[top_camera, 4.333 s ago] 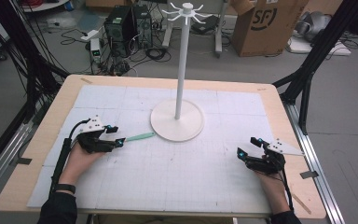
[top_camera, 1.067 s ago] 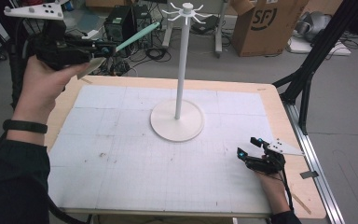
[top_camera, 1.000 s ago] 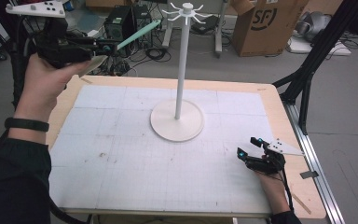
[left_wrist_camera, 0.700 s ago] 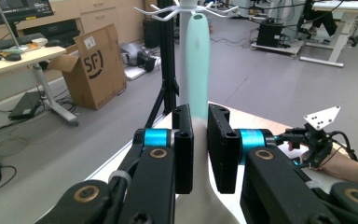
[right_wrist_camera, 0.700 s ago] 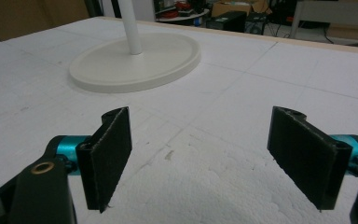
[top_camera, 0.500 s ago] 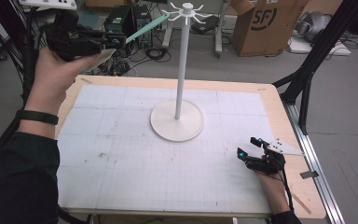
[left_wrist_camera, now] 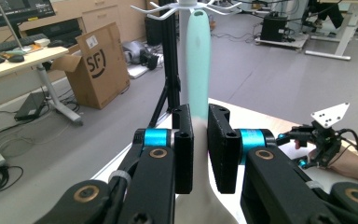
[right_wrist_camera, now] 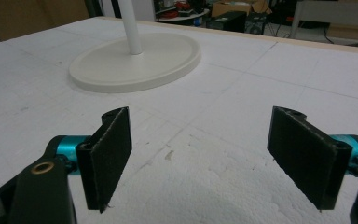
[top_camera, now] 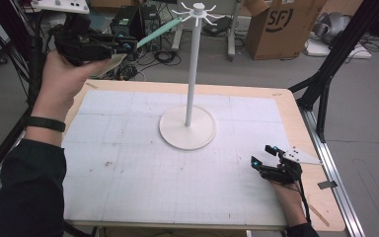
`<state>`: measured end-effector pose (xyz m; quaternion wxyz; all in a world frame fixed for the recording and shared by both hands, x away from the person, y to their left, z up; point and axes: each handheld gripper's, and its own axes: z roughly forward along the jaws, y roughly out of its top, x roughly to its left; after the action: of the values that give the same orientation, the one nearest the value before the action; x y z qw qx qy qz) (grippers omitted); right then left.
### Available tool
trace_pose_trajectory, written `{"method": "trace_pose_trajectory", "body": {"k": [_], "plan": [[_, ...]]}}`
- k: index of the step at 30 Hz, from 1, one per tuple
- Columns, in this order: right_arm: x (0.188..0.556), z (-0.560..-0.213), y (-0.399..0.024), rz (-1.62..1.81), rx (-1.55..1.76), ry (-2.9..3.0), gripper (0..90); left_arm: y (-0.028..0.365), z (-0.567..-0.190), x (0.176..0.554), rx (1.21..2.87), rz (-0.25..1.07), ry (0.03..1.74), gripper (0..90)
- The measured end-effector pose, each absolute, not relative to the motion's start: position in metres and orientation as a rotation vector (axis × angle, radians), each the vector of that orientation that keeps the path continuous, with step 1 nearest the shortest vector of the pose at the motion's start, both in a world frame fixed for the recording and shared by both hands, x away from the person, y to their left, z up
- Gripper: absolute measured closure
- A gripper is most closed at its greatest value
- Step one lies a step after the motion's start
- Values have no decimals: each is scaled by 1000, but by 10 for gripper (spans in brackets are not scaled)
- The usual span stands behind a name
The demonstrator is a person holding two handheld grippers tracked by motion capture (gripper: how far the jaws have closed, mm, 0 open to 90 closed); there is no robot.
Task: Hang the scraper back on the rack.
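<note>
The left gripper (top_camera: 121, 47) is clenching a mint shoehorn (top_camera: 159, 32), its tip reaching the white hook stand (top_camera: 193, 59)'s top prongs, clear air all around. The right gripper (top_camera: 265, 159) is resting released near the table (top_camera: 286, 111)'s right edge, well apart from the stand's base.

A lab: black frame struts (top_camera: 331, 59), floor cables (top_camera: 164, 55), computer tower (top_camera: 128, 22), desks with monitors (left_wrist_camera: 16, 9).

one mint spatula (top_camera: 159, 31) — one white stand (top_camera: 191, 74)

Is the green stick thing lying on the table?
No, the left gripper holds the green tool up high by the stand's top hooks.
</note>
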<state>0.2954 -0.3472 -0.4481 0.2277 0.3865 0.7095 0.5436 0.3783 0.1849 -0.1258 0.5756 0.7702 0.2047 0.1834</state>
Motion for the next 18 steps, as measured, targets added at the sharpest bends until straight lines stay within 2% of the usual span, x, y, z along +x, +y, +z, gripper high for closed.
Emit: {"method": "trace_pose_trajectory", "body": {"k": [18], "plan": [[295, -448, -347, 1497, 1067, 1955, 209, 174, -142, 387, 1821, 434, 498, 795]]}}
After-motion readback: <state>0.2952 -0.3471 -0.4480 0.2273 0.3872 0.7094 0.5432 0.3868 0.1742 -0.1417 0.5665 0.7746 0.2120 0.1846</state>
